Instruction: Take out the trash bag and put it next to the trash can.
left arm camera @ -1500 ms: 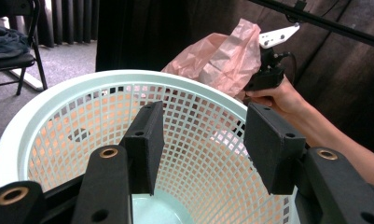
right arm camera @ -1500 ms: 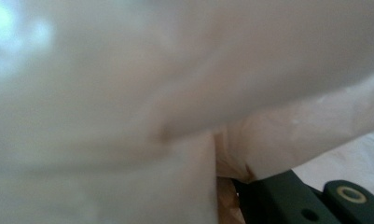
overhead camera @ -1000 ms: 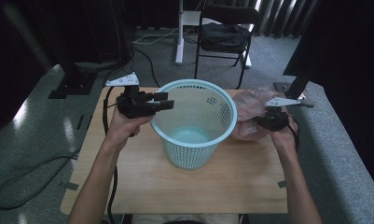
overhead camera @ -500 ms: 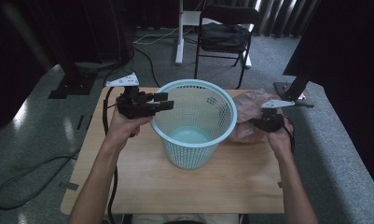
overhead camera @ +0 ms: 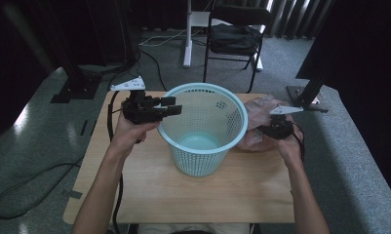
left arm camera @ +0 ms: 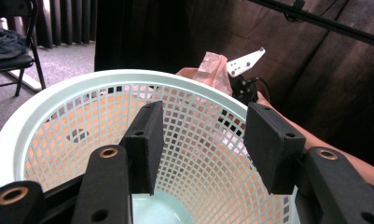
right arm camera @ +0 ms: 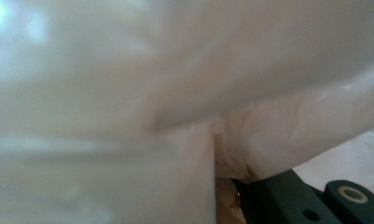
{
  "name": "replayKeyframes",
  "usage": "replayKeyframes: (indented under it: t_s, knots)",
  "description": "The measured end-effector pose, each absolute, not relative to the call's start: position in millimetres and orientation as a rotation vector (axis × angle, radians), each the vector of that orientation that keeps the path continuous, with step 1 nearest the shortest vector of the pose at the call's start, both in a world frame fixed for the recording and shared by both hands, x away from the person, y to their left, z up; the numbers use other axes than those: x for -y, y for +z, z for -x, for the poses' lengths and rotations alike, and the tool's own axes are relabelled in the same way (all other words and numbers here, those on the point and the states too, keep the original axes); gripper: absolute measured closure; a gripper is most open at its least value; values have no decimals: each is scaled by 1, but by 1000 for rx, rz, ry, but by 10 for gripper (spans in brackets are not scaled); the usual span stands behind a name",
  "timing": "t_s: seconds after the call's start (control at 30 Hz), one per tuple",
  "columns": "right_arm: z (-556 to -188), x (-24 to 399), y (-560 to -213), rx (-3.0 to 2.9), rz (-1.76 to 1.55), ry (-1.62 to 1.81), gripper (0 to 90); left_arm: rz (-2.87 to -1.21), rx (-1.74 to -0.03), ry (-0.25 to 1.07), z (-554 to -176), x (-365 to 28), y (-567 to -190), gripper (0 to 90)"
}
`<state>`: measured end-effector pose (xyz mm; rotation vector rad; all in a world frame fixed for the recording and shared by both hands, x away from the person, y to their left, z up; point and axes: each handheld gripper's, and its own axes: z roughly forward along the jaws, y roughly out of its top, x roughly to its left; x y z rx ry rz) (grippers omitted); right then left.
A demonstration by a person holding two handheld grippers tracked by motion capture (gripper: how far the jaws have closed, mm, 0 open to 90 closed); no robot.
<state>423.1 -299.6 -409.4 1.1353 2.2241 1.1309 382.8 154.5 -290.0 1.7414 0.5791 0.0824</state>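
Standing near the middle of the wooden table (overhead camera: 149, 195), the pale-blue mesh basket (overhead camera: 203, 126) is upright with its mouth open to the ceiling. At about nine o'clock from it, the left gripper (overhead camera: 169, 106) hangs level just at the rim, its jaws parted and pointing toward three o'clock; in the left gripper view the two black pads (left arm camera: 145, 140) stand apart over the basket's mouth with the lattice wall (left arm camera: 72, 135) showing between them — nothing is pinched. At about three o'clock from the basket, just beside its rim, lies a crumpled pinkish clear plastic bag (overhead camera: 259, 117). The right gripper (overhead camera: 273, 130) sits against that bag, and its jaws are closed on the film: in the right gripper view the plastic (right arm camera: 175, 93) bunches into a fold right at the black jaw tip and blurs most of the frame. Beyond the table, toward twelve o'clock, a dark folding chair (overhead camera: 237, 34) stands on grey carpet — well apart from the work.
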Motion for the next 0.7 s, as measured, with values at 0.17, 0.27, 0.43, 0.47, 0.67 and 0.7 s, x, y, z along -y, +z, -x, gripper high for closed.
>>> replayKeyframes:
  t_s: [0.17, 0.27, 0.43, 0.47, 0.67, 0.7]
  knots:
    - [-424, 298, -411, -2229, -1136, 1133, 846, -1740, -579, 84, -383, -155, -290, 478]
    - [-425, 298, -412, -2230, -1136, 1134, 844, -1741, -578, 83, -383, -155, -290, 478]
    - [-426, 297, -413, -2230, -1139, 1138, 843, -1742, -577, 83, -383, -155, -290, 478]
    - [-426, 297, -413, -2230, -1138, 1137, 843, -1742, -577, 83, -383, -155, -290, 478]
    - [-427, 296, -414, -2235, -1136, 1133, 834, -1743, -577, 84, -383, -155, -290, 478]
    - [-427, 296, -414, -2235, -1137, 1133, 831, -1743, -577, 84, -383, -155, -290, 478]
